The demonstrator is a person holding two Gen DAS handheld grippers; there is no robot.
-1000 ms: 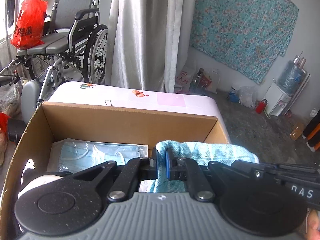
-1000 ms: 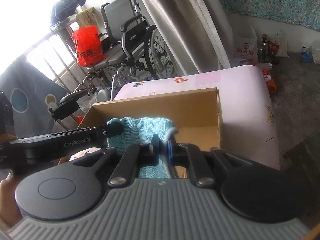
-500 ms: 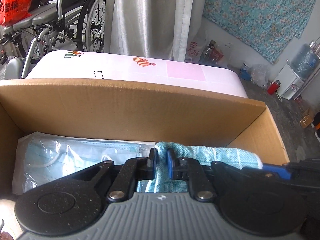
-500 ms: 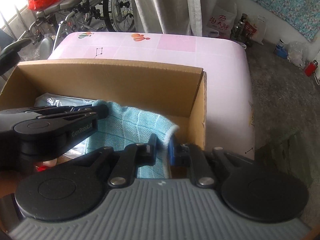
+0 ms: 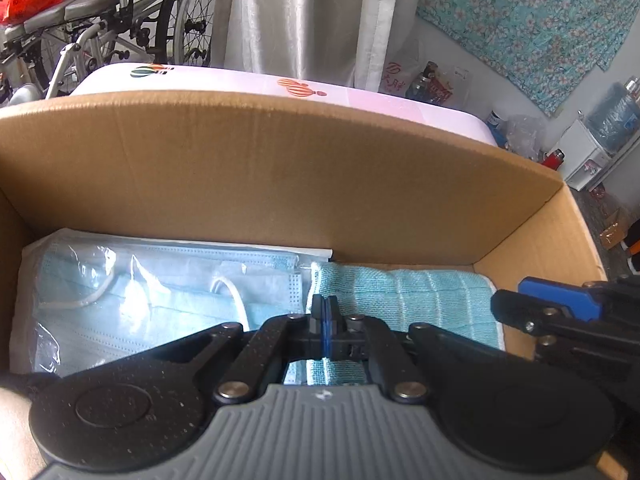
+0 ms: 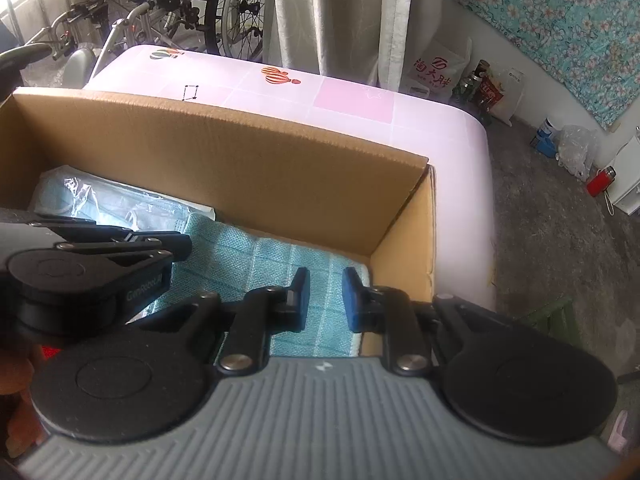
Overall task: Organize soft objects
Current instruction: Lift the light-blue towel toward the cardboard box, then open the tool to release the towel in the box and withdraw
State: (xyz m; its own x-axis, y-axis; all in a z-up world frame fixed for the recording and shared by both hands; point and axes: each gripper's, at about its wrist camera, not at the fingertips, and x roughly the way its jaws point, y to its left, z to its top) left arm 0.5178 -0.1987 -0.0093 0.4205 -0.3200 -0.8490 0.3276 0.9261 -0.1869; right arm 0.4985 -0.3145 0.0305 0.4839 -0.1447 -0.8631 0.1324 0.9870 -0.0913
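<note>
A light blue folded towel (image 5: pixel 404 296) lies in the right part of a cardboard box (image 5: pixel 280 168), next to a clear pack of blue face masks (image 5: pixel 140 300) on the left. My left gripper (image 5: pixel 325 312) is shut on the towel's left edge, low inside the box. My right gripper (image 6: pixel 325 300) is open just above the towel (image 6: pixel 256 264) near the box's right wall (image 6: pixel 404 264), holding nothing. The left gripper shows from the side in the right wrist view (image 6: pixel 176 246).
The box stands on a pink-white table (image 6: pixel 352 104). Behind it are a wheelchair (image 5: pixel 140 20), grey curtains (image 5: pixel 304 16) and a floral cloth on the wall (image 5: pixel 532 16). Bottles and bags sit on the floor at right (image 6: pixel 480 84).
Both grippers have lowered the towel into the box beside the masks. The right gripper has opened and let go of the towel. The left gripper stays shut on it.
</note>
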